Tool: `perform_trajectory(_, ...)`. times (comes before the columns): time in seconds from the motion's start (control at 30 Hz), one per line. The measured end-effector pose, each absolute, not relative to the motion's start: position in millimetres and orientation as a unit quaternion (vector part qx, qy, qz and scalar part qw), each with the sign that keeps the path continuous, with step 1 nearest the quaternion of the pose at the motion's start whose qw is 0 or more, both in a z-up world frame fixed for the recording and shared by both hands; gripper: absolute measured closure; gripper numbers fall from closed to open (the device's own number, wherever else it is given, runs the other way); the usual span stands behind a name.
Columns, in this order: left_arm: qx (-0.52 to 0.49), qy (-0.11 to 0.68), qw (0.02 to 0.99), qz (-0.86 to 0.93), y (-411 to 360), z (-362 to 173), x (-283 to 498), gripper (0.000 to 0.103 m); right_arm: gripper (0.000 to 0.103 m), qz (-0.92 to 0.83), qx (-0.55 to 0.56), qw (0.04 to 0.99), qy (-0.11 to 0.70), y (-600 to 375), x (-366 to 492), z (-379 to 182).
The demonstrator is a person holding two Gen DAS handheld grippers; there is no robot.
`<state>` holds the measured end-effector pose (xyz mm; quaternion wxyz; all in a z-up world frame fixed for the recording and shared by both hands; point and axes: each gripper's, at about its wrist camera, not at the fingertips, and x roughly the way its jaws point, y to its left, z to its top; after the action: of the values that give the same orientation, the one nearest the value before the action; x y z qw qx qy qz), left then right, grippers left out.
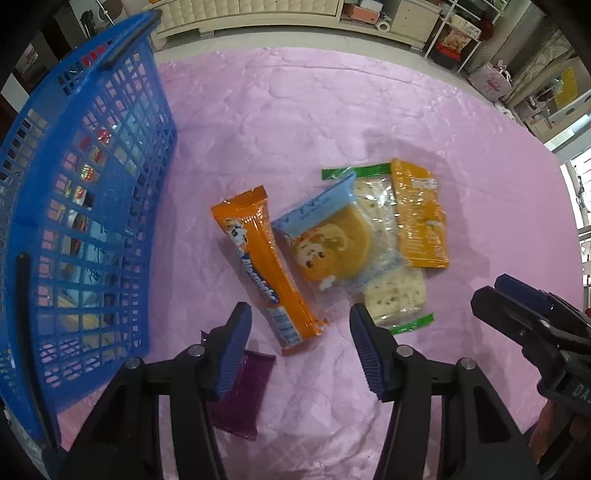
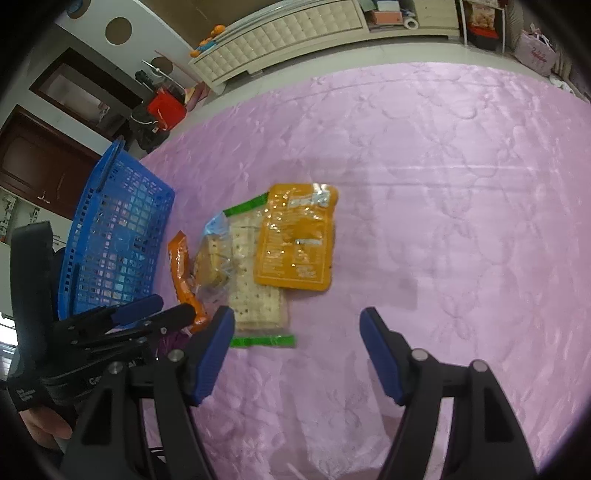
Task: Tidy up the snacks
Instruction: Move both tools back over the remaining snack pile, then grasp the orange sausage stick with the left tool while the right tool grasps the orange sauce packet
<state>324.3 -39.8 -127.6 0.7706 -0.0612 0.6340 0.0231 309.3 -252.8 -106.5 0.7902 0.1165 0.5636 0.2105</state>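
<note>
A blue basket stands at the left and holds some snacks; it also shows in the right wrist view. On the pink cloth lie an orange bar, a blue-topped cake packet, a green-ended cracker pack, an orange pouch and a purple packet. My left gripper is open over the near end of the orange bar. My right gripper is open and empty, just right of the cracker pack and below the orange pouch.
The pink cloth stretches to the right and far side of the snacks. A white cabinet and shelves stand behind the table. The right gripper shows at the right edge of the left wrist view.
</note>
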Motion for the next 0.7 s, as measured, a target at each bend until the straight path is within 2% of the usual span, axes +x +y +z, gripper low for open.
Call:
perform_trajectory(0.07, -0.050, 0.639, 0.767, 0.029, -38, -132, 327, 0.051, 0.028, 0.211, 0.118, 0.790, 0.563, -253, 309, -108)
perform_trajectory(0.13, -0.055, 0.641, 0.765, 0.034, -32, -136, 333, 0.068, 0.028, 0.207, 0.119, 0.792, 0.562, -254, 310, -107)
perform_trajectory(0.2, -0.062, 0.645, 0.762, 0.020, -30, -140, 337, 0.079, 0.028, 0.202, 0.122, 0.792, 0.563, -258, 309, -107)
perform_trajectory(0.3, -0.057, 0.640, 0.766, 0.008, -32, -140, 336, 0.088, 0.028, 0.195, 0.118, 0.794, 0.563, -263, 304, -105)
perform_trajectory(0.43, -0.070, 0.631, 0.773, -0.003, -30, -131, 327, 0.091, 0.028, 0.185, 0.120, 0.797, 0.562, -274, 297, -99)
perform_trajectory(0.7, -0.062, 0.585, 0.808, -0.035, -35, -79, 304, 0.091, 0.028, 0.173, 0.140, 0.797, 0.561, -278, 297, -80)
